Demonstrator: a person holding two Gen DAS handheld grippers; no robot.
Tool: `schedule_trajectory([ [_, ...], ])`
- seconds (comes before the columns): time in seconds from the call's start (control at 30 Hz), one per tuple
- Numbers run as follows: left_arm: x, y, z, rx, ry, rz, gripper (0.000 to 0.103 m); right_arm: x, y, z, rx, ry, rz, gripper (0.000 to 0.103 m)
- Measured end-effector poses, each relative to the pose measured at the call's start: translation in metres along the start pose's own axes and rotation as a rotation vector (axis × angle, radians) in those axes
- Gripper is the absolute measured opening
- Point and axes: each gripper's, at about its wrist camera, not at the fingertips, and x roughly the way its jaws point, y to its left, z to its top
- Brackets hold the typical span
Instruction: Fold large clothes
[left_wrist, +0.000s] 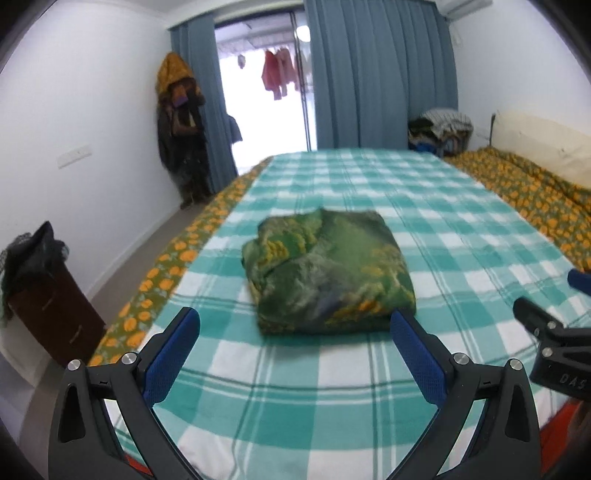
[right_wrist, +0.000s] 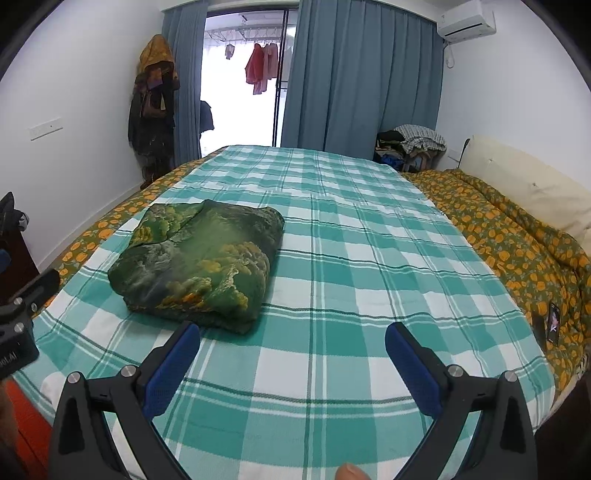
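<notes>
Spread across the bed, a teal and white checked sheet (right_wrist: 351, 240) carries the one thing that matters: a green patterned garment (right_wrist: 199, 266), already folded into a thick squarish bundle, lying on the left part of the sheet toward the near edge. Nothing grips it. The left gripper (left_wrist: 295, 328) hovers just in front of the bundle, blue-padded fingers spread wide, empty. The right gripper (right_wrist: 293, 341) sits beside it, off the bundle's right corner, jaws equally wide apart and holding nothing. An orange-flowered bedspread (right_wrist: 517, 243) shows along both sides of the sheet, blue curtains (right_wrist: 351, 81) frame a bright doorway beyond, and clothes are heaped in the far right corner (right_wrist: 410, 146)
</notes>
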Motion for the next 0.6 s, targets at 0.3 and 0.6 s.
schedule_trajectory([
  [0.3,0.007,0.004,-0.005,-0.031,0.076,0.009,0.103,-0.008,0.003,-0.007,0.026,0.023,0.038,0.102],
  [0.6,-0.011,-0.003,0.002,0.007,0.126,-0.006,0.103,-0.029,0.01,-0.006,0.013,0.004,0.066,0.102],
])
